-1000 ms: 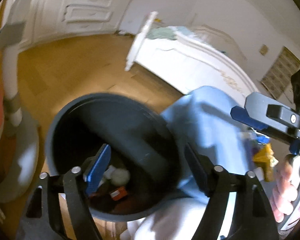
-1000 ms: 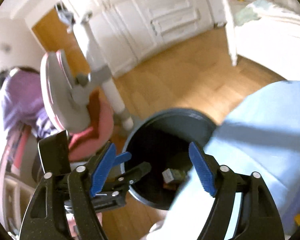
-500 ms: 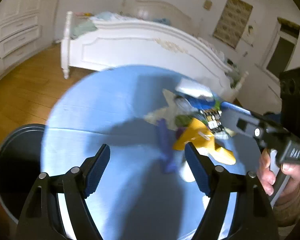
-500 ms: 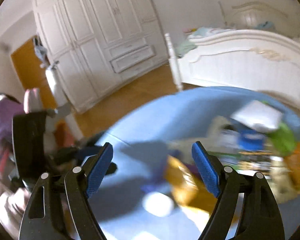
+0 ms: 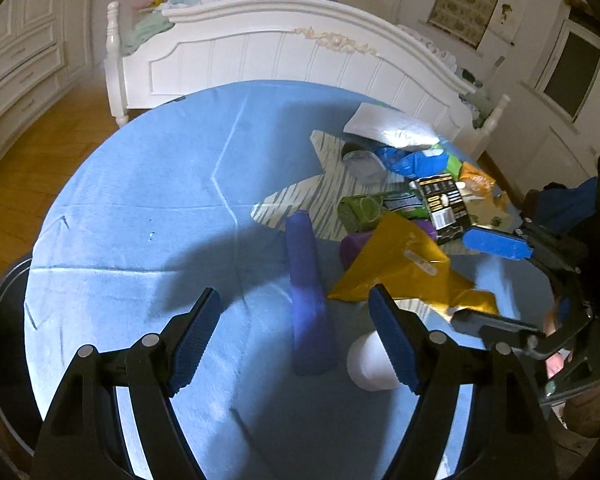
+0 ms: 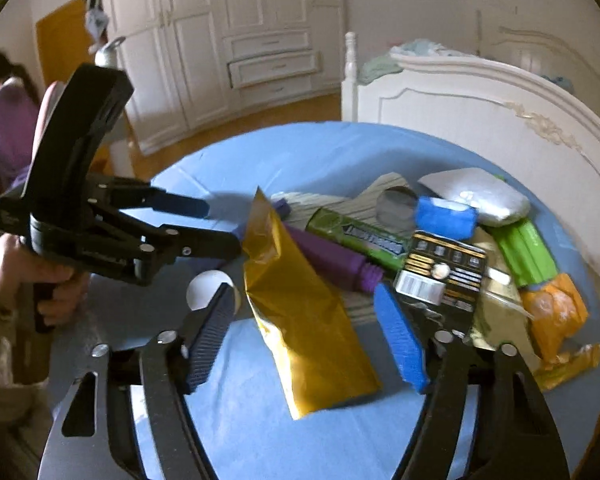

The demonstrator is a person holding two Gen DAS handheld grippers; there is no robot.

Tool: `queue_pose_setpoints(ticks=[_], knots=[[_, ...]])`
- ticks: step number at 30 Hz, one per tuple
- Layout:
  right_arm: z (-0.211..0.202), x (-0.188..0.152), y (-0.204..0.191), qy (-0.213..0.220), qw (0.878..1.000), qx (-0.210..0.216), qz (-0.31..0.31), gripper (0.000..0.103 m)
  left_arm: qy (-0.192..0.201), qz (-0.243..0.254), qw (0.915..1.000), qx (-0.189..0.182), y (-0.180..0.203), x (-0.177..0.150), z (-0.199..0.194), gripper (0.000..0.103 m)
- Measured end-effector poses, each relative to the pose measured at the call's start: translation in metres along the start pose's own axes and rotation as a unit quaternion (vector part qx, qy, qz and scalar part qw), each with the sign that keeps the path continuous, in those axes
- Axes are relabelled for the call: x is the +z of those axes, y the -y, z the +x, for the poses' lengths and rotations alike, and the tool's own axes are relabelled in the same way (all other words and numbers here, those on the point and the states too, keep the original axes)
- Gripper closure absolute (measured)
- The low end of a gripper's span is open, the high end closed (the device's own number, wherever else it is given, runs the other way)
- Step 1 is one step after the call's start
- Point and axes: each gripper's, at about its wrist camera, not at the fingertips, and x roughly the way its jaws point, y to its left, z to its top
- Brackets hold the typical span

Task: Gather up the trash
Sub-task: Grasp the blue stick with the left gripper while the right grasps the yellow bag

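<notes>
Hovering over a round, blue-covered surface (image 5: 140,220), two tongs are held angled down at a heap of trash, apparently so that the next piece can be chosen. The left tongs (image 5: 294,340) are spread, nothing pinched; a blue tube (image 5: 306,288) lies between and just ahead of the jaws, with a white cup (image 5: 370,364) beside the right-hand jaw. The right tongs (image 6: 306,336) are closing, the pads not yet pressing; a gold pouch (image 6: 304,320) lies between the jaws and is judged the likely target. Beyond the right tongs the remaining litter is piled together on a striped mat (image 6: 340,202), probably gathered there for easy reach.

Counted in the pile: one gold pouch, one purple tube (image 6: 328,258), one green pack (image 6: 360,232), one black-and-gold packet (image 6: 440,272), one blue wrapper (image 6: 444,216), one silver pouch (image 6: 480,196), one bright green wrapper (image 6: 524,248), one orange bag (image 6: 556,312). A dark bin (image 5: 4,340) is seen at the surface's edge, left of the left tongs, presumably placed for dropping.
</notes>
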Motion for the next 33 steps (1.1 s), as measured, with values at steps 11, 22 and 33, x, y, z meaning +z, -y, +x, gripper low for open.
queue_pose_setpoints(ticks=[11,22,33], knots=[[-0.002,-0.006,0.034,-0.003,0.992,0.046,0.114,0.072,-0.009,0.020,0.9997,0.013,0.005,0.005,0.009,0.028],[-0.033,-0.028,0.054,0.034,0.974,0.088,0.206,0.072,-0.010,0.072,0.9945,0.075,0.015,0.018,0.025,0.076],[-0.038,-0.022,0.046,0.039,0.969,0.106,0.221,0.072,0.062,-0.007,0.9979,0.020,-0.022,0.013,-0.020,0.087]])
